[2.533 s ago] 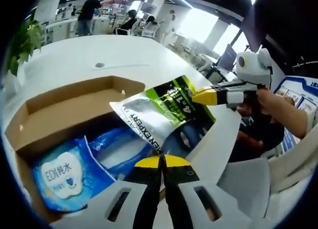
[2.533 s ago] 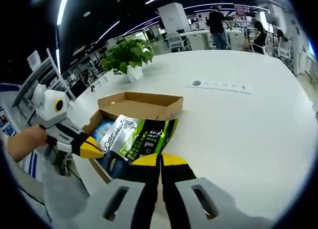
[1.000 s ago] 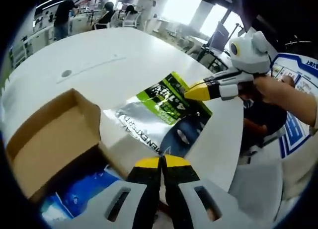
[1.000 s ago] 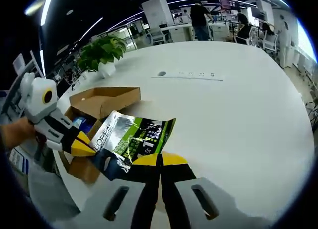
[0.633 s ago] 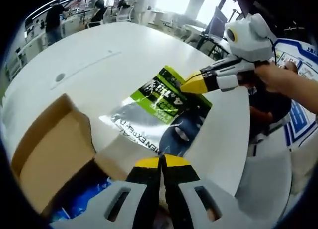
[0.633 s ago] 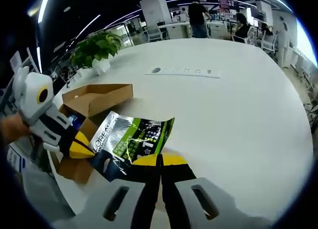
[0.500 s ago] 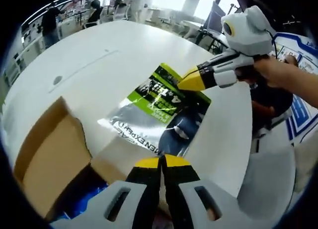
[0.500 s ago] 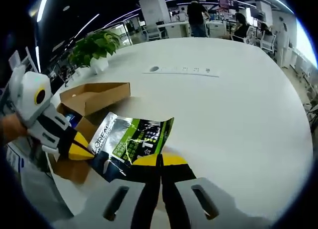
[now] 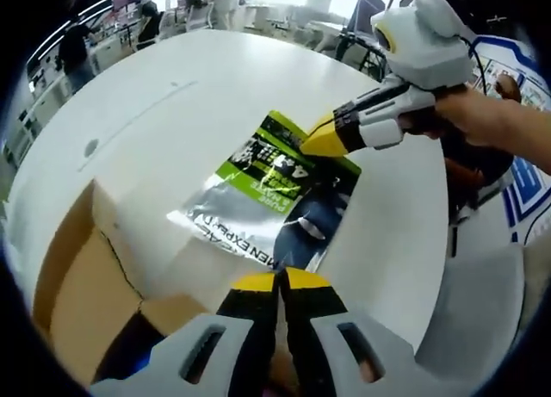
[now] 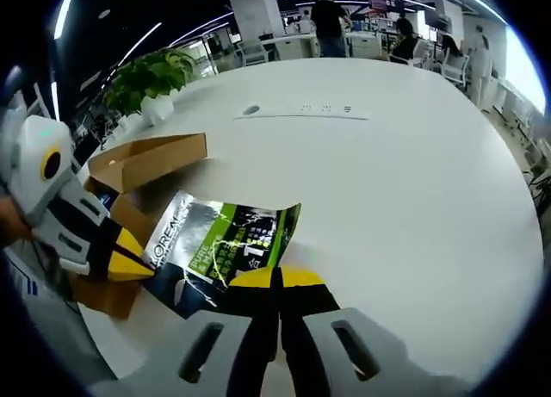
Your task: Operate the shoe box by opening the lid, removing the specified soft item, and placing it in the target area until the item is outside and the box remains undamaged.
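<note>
Two grippers are holding one shiny pouch between them, and it has moved away from the box since a moment ago. The big white table [image 10: 413, 182] is under everything. The brown shoe box [image 10: 142, 164] sits at the table's left side in the right gripper view, with its lid up. A little while back the pouch hung right over the open box. Now the silver, green and black pouch [image 9: 271, 195] is past the box edge, low over bare table just beside the box. So the soft thing looks to be out of the box, and the next job is likely to lay it down flat and let go. The box looks fine, with no tears I can see.

Now the hands. The right gripper [image 9: 314, 144] reaches in from the far right, with a hand [image 9: 478, 121] behind it. Its yellow tips are pinched together on the pouch's far corner. The left gripper [image 9: 277, 281] points forward from the near side, and its tips are pinched tight on the pouch's near edge.
</note>
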`<state>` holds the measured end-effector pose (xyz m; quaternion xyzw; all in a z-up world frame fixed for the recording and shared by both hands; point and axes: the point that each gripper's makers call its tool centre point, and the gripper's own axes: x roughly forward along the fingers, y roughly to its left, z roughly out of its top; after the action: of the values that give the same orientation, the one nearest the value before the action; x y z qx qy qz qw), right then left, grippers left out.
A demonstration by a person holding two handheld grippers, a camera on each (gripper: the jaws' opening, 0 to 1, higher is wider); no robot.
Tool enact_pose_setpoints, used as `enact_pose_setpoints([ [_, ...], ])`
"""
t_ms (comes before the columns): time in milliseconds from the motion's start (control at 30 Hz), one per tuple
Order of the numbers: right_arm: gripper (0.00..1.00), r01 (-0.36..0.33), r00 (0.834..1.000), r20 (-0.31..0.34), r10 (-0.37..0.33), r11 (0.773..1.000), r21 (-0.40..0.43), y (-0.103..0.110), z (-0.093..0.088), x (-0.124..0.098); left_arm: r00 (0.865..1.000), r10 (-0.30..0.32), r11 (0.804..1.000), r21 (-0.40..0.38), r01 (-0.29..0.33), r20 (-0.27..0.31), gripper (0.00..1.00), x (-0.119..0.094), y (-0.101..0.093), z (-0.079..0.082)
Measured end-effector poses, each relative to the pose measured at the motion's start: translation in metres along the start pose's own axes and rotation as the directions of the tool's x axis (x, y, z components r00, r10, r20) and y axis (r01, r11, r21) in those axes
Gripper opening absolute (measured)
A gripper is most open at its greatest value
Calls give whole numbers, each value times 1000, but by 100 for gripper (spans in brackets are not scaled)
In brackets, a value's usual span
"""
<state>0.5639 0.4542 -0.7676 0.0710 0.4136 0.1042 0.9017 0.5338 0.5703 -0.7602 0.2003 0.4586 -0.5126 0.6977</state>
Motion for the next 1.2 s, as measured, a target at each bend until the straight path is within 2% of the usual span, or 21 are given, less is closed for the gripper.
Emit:
enact_pose_setpoints([
  [200, 0, 15, 1000, -3, -15, 1000, 16, -1, -5, 8, 1000, 4, 1000, -15, -4, 14, 0, -1, 2, 1],
  [367, 0, 30, 1000, -10, -30, 999, 26, -4, -9, 13, 998, -6, 999, -33, 8, 55, 2, -4, 1, 4],
  [633, 0, 43, 999, -25, -42, 999, 30, -2, -16, 17, 996, -17, 998, -51, 21, 87, 6, -9, 0, 2],
  [667, 0, 53, 998, -25, -52, 998, 28, -4, -16, 18, 994, -17, 998, -59, 24, 108, 8, -11, -1, 4],
  [833, 0, 57, 998, -31, -55, 997, 48, -5, -19, 20, 991, -19, 997, -67, 28, 134, 11, -21, -1, 7],
  [967, 0, 66, 998, -24, -65, 996, 68, -4, -18, 20, 981, -25, 996, -77, 41, 190, 12, -32, -3, 17],
  [1200, 0, 85, 996, -21, -83, 991, 102, -4, -17, 21, 975, -23, 997, -69, 39, 223, 13, -49, -4, 18],
])
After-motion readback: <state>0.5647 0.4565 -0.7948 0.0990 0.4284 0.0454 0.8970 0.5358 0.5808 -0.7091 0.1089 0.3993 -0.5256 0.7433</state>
